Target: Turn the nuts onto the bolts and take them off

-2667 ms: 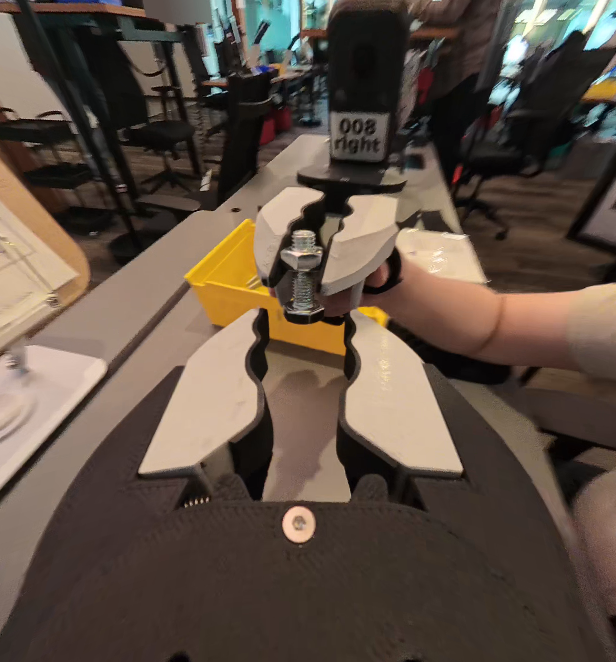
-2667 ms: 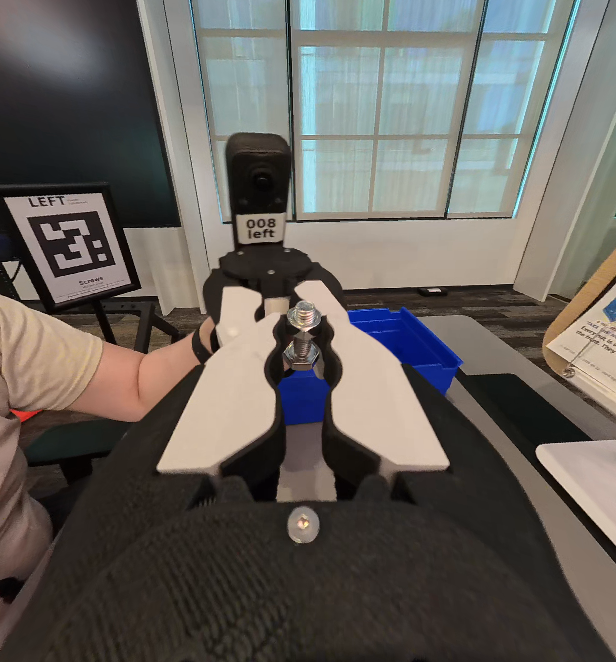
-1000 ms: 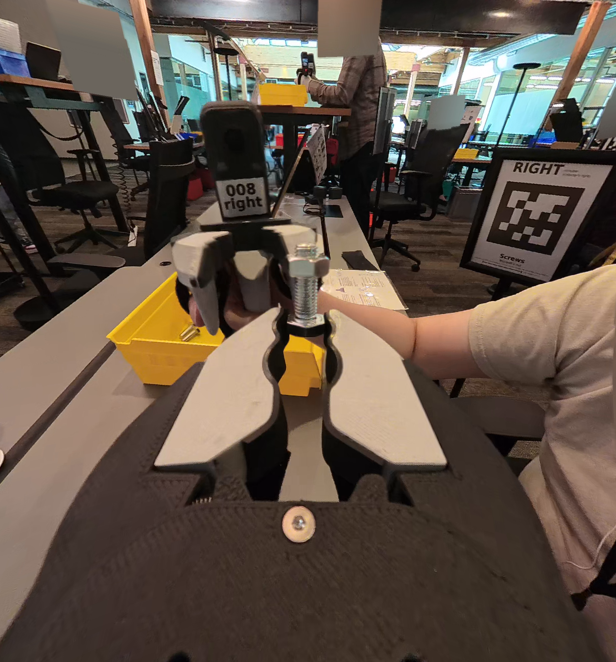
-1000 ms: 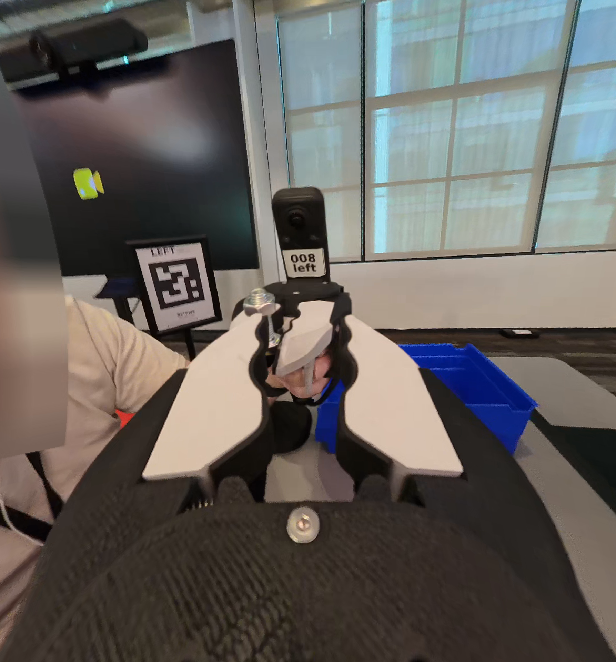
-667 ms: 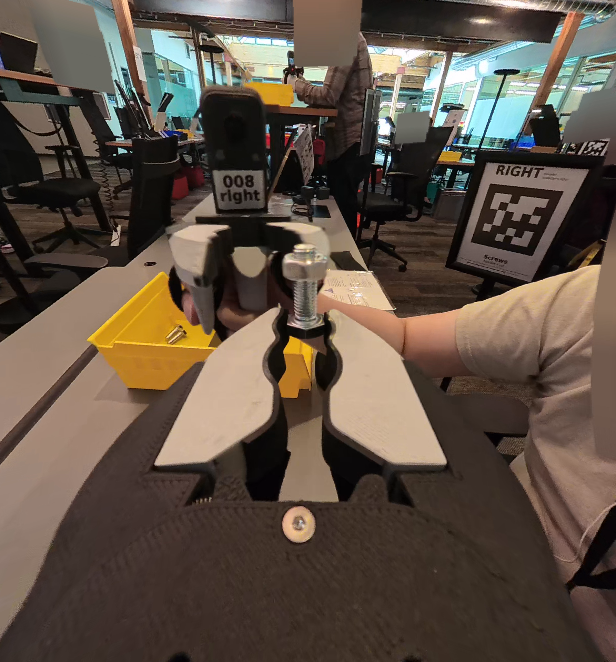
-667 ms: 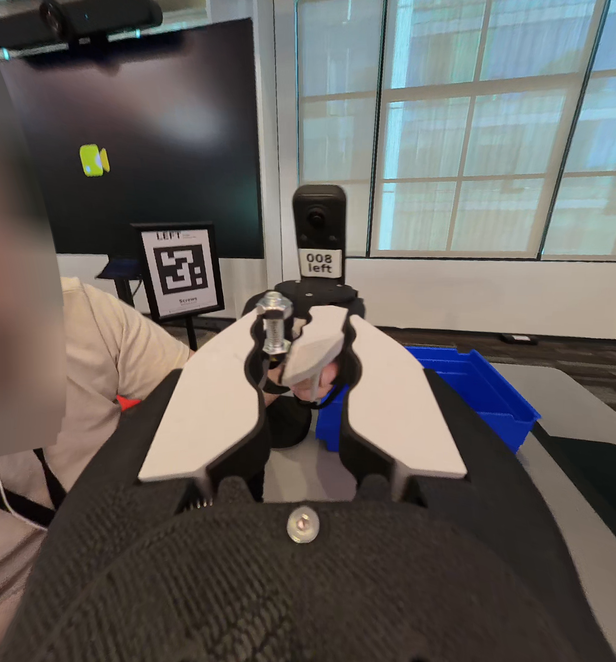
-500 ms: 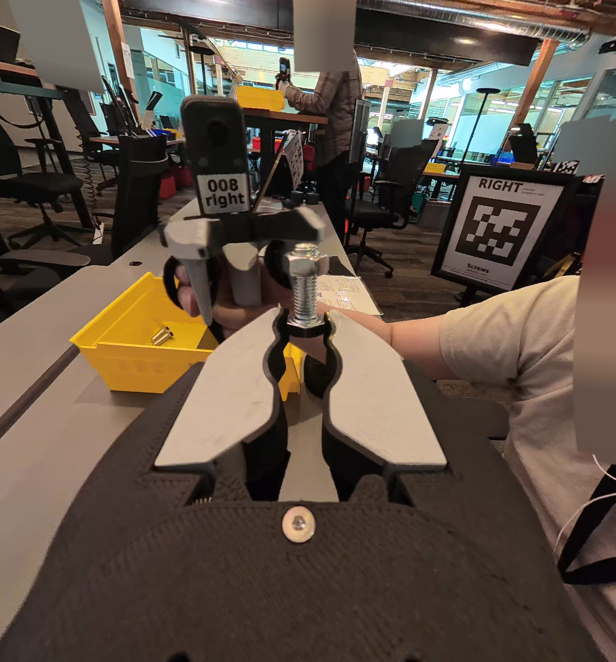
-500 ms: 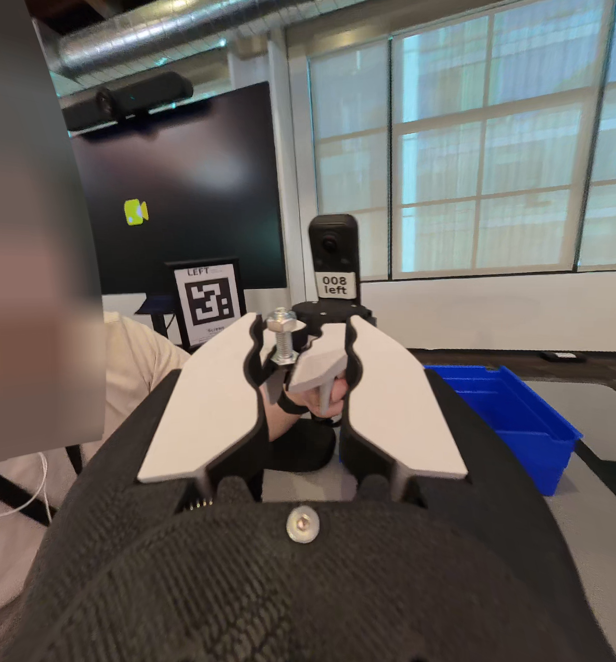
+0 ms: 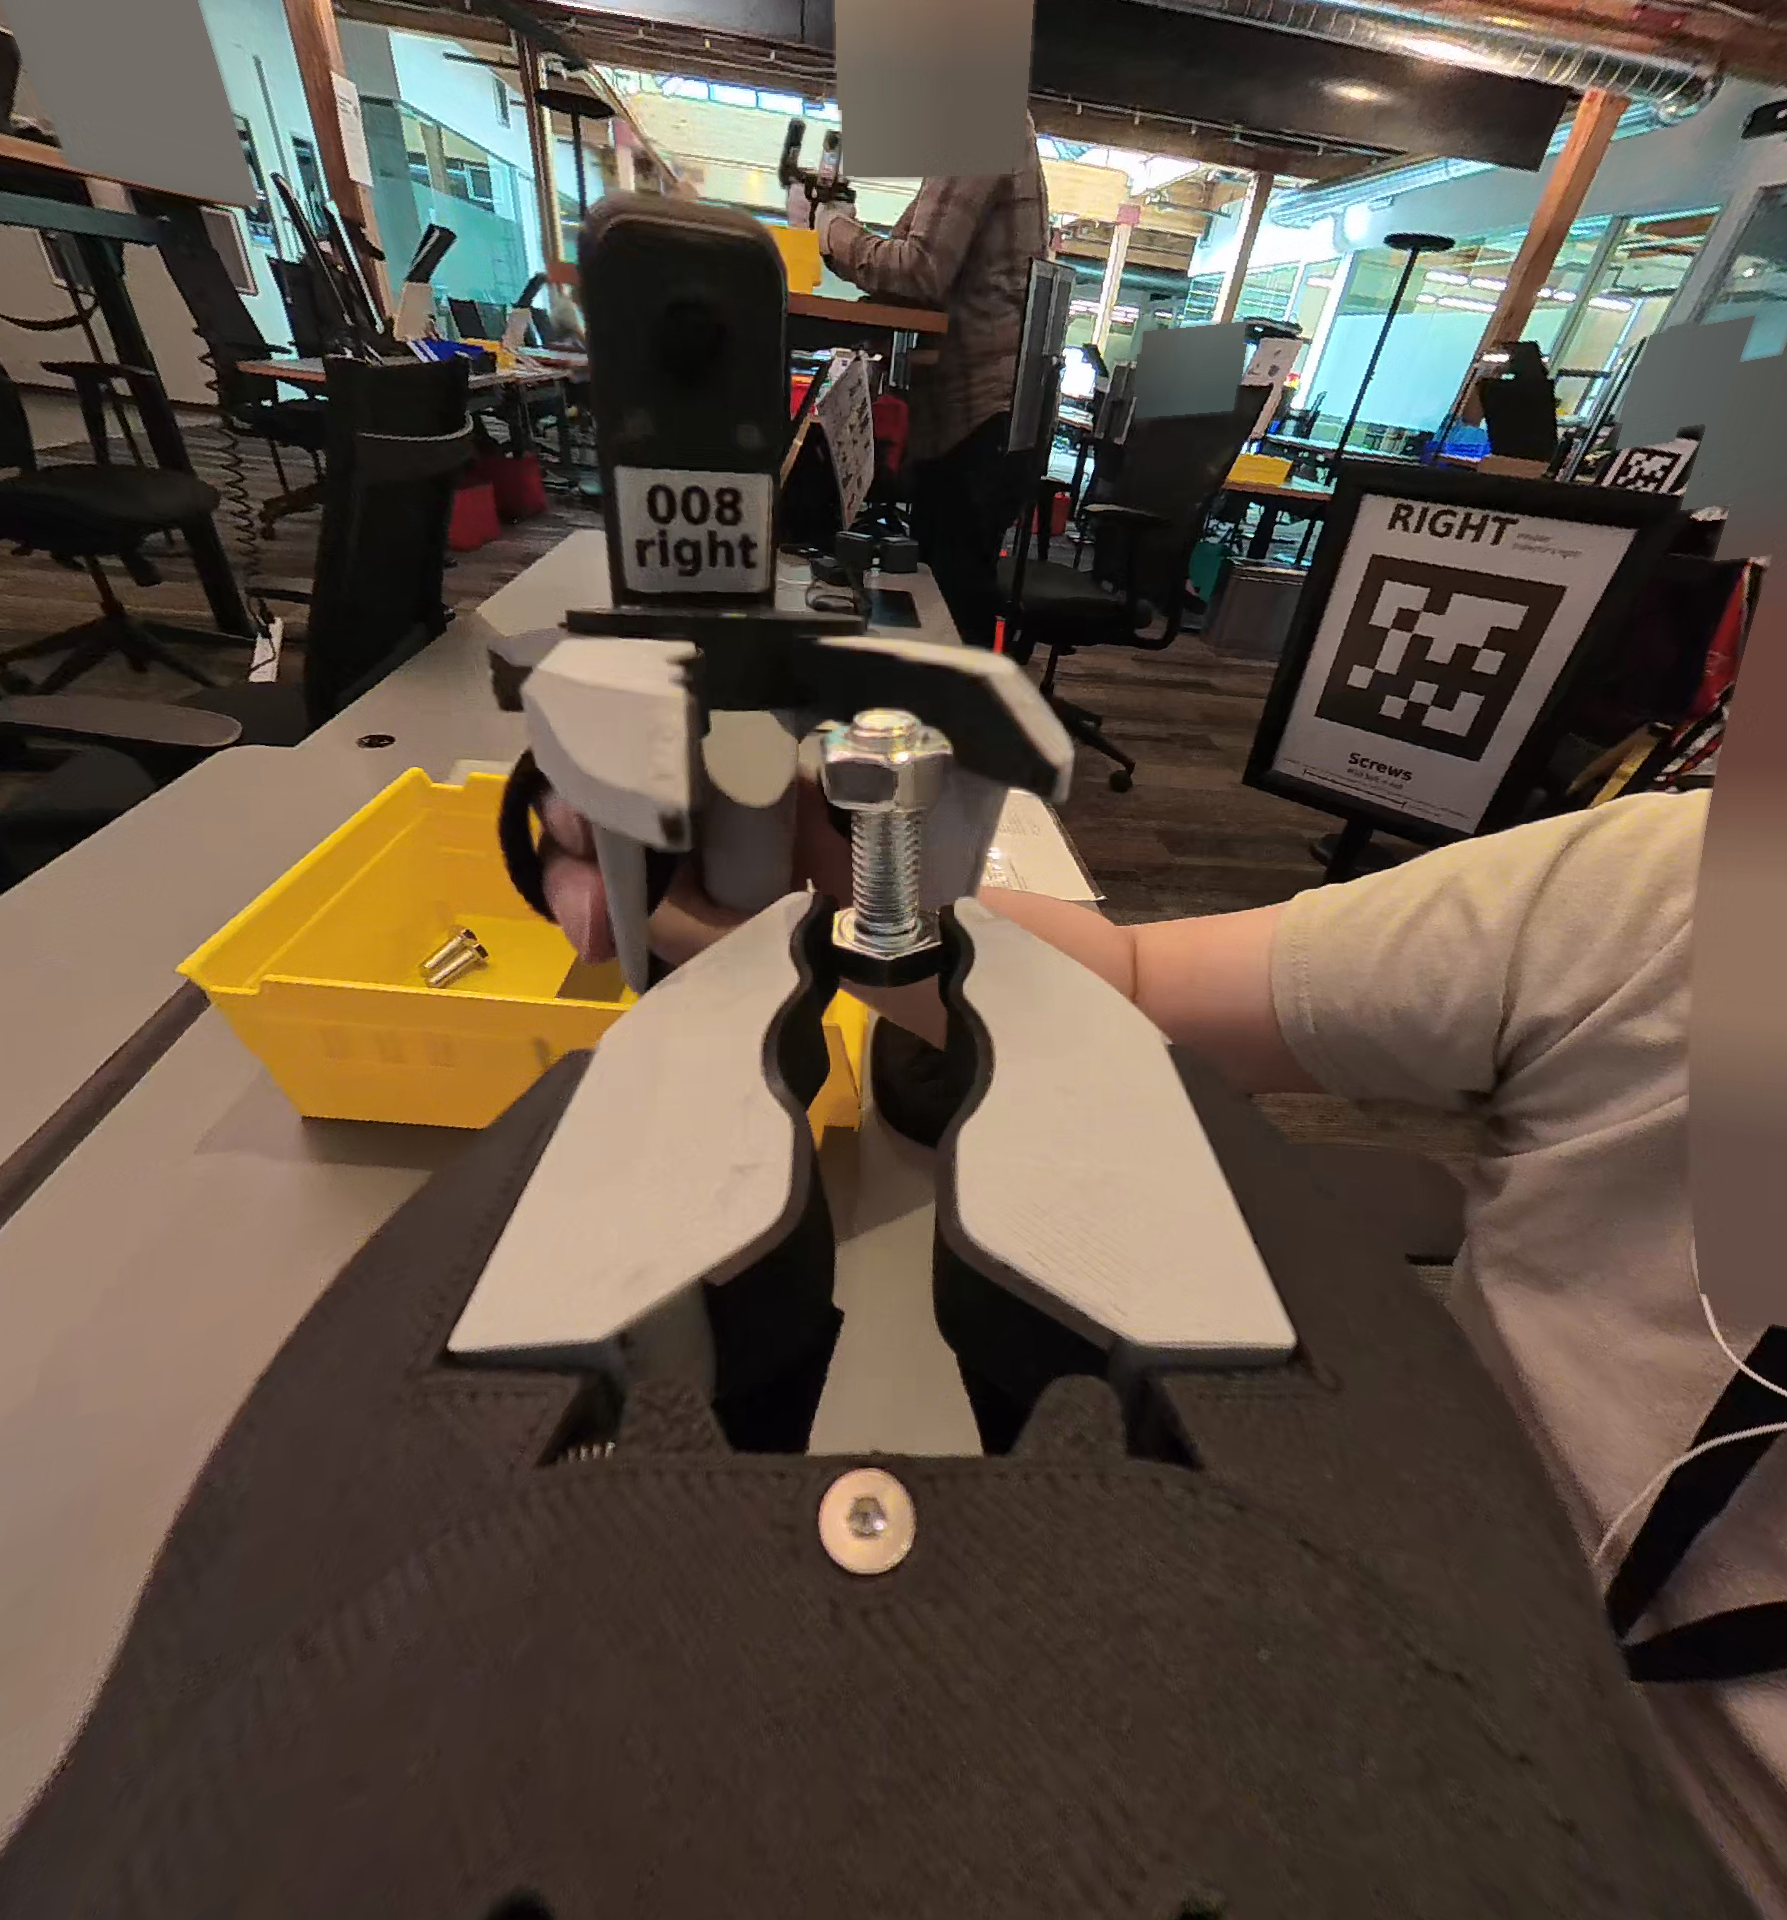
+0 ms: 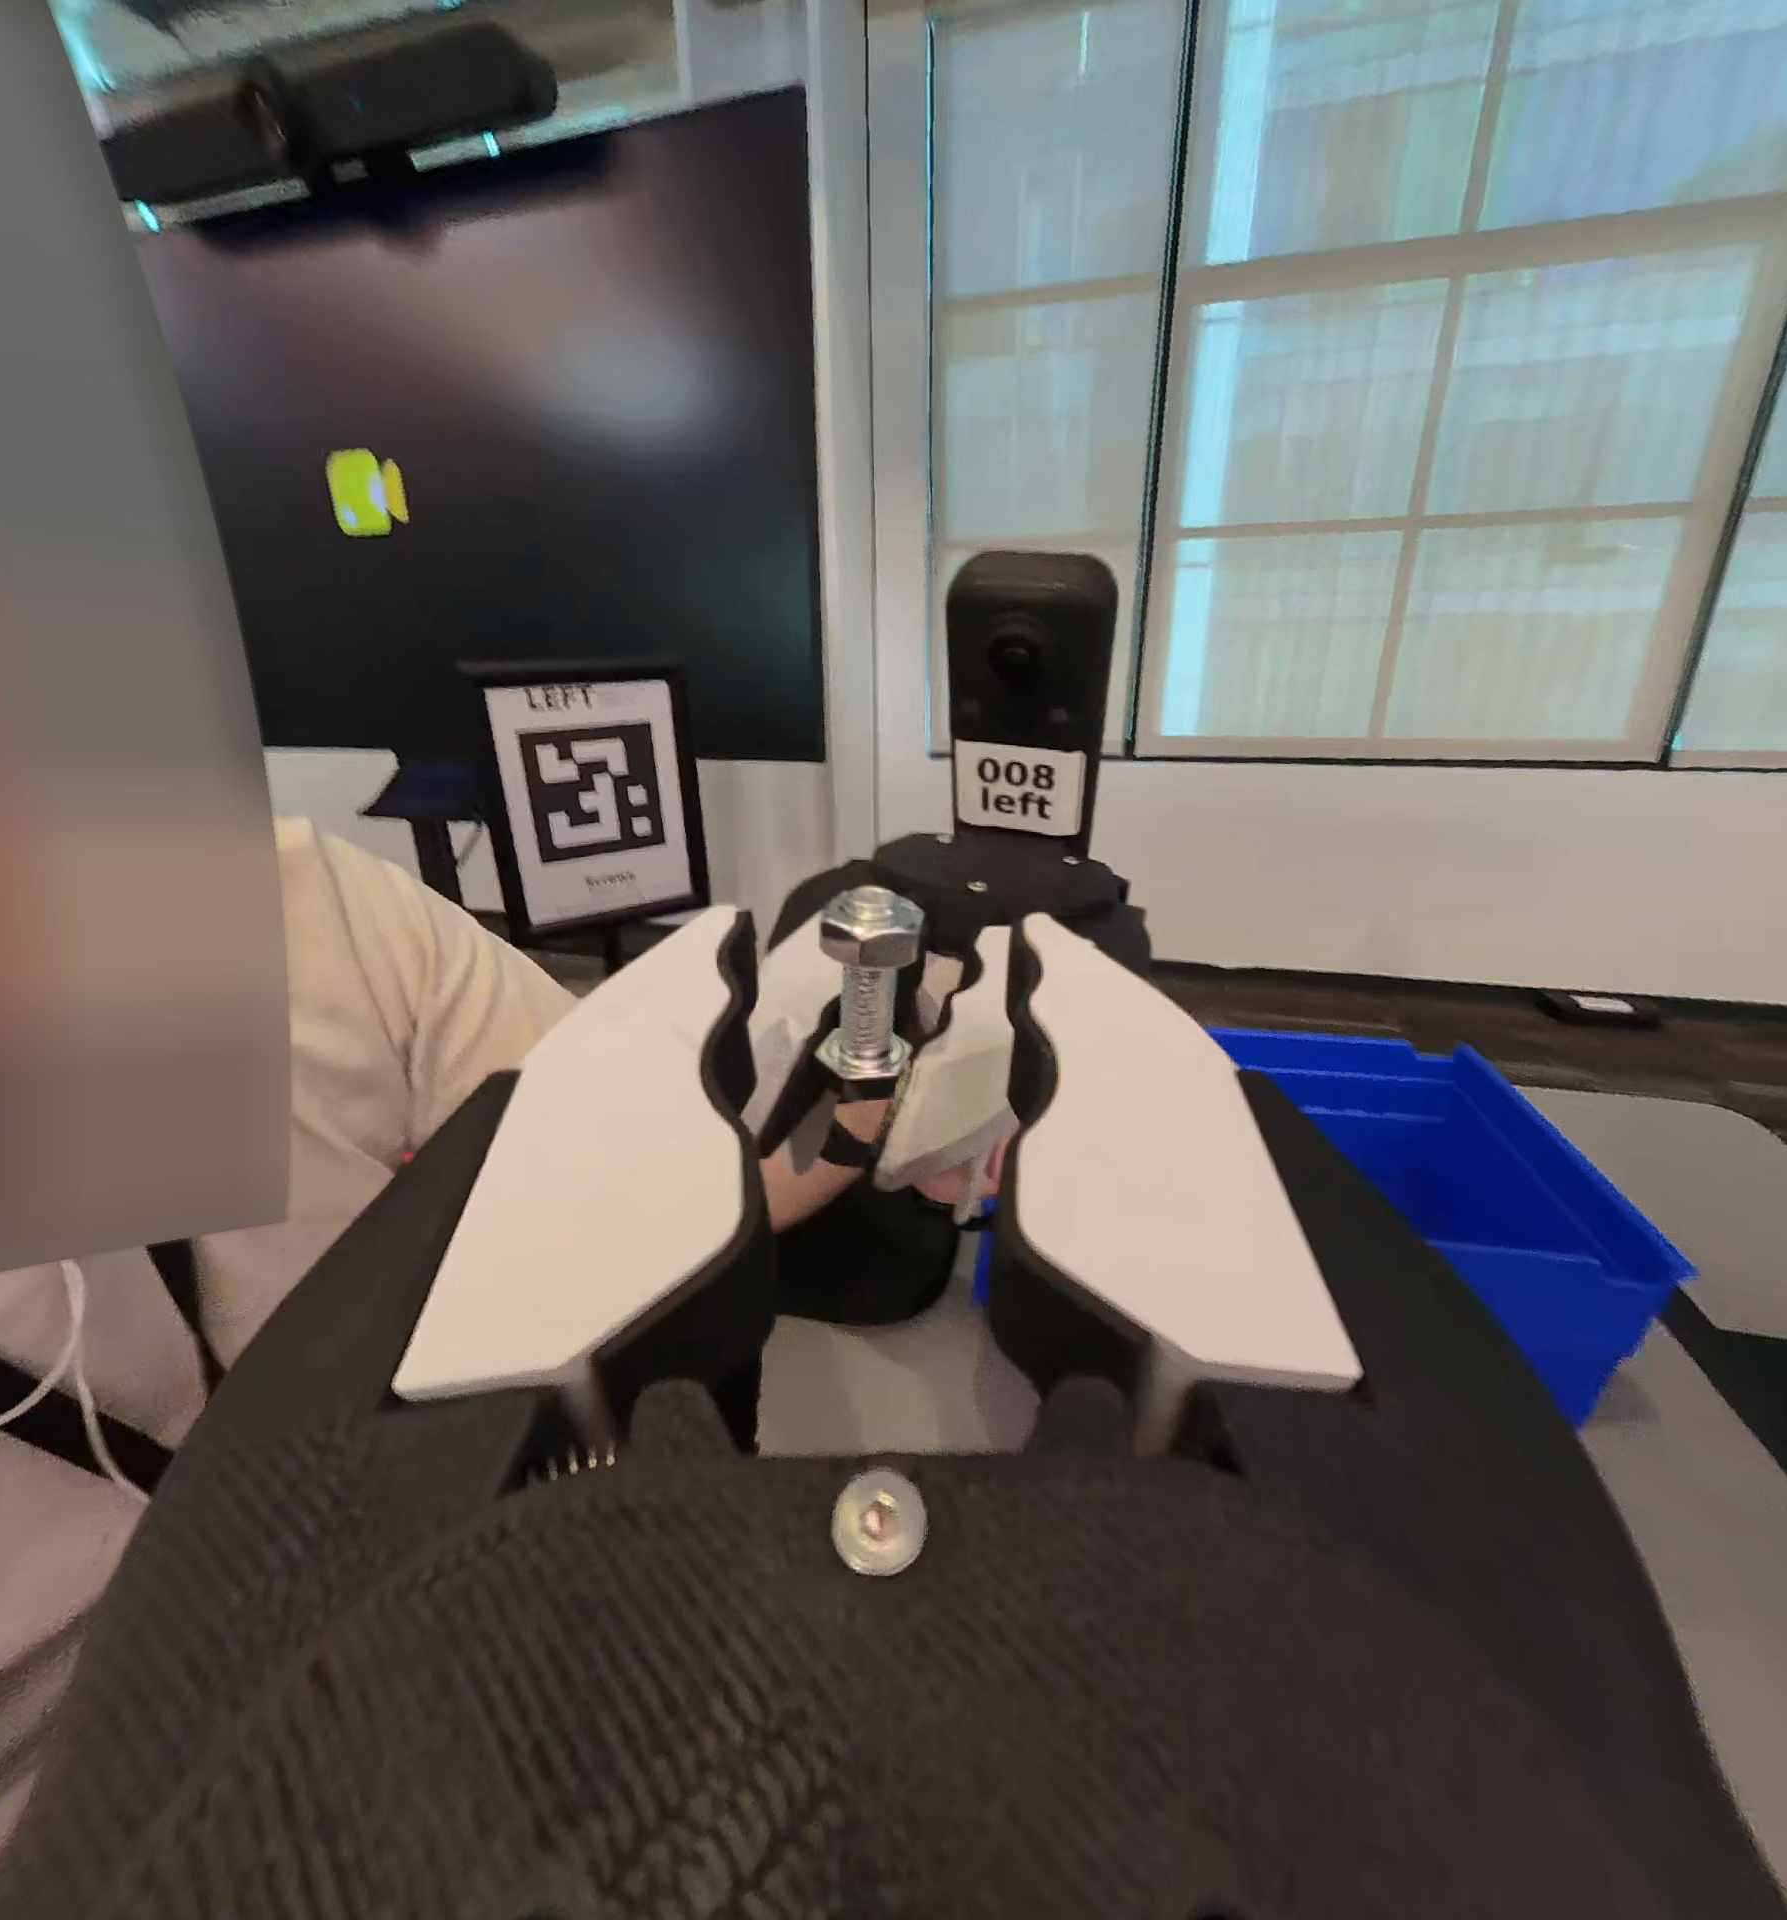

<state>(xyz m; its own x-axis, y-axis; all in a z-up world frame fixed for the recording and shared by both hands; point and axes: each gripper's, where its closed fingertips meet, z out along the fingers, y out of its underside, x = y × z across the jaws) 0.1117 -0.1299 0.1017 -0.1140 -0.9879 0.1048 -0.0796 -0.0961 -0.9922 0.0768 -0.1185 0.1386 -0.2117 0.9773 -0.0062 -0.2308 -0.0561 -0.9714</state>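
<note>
Fingertips of the left gripper [image 9: 881, 961] pinch the head of an upright threaded silver steel bolt [image 9: 876, 868]; a silver hexagonal nut [image 9: 878, 769] sits atop it; the right gripper [image 10: 873, 961] gapes around the nut, apparently untouching.

Left gripper [image 9: 881, 951] clamped on head of bolt [image 9: 876, 871], which stands upright at frame centre with nut [image 9: 876, 767] threaded near its top end. Right gripper [image 9: 795, 727] just behind at 12 o'clock, jaws spread wide, its right finger [image 9: 982, 696] arching just above the nut; contact cannot be judged. Yellow bin [image 9: 349, 1023] on grey table [image 9: 68, 1247] at 9 o'clock holds a small brass-coloured part [image 9: 453, 948]; framed marker sign [image 9: 1440, 665] stands at 2 o'clock.
</note>
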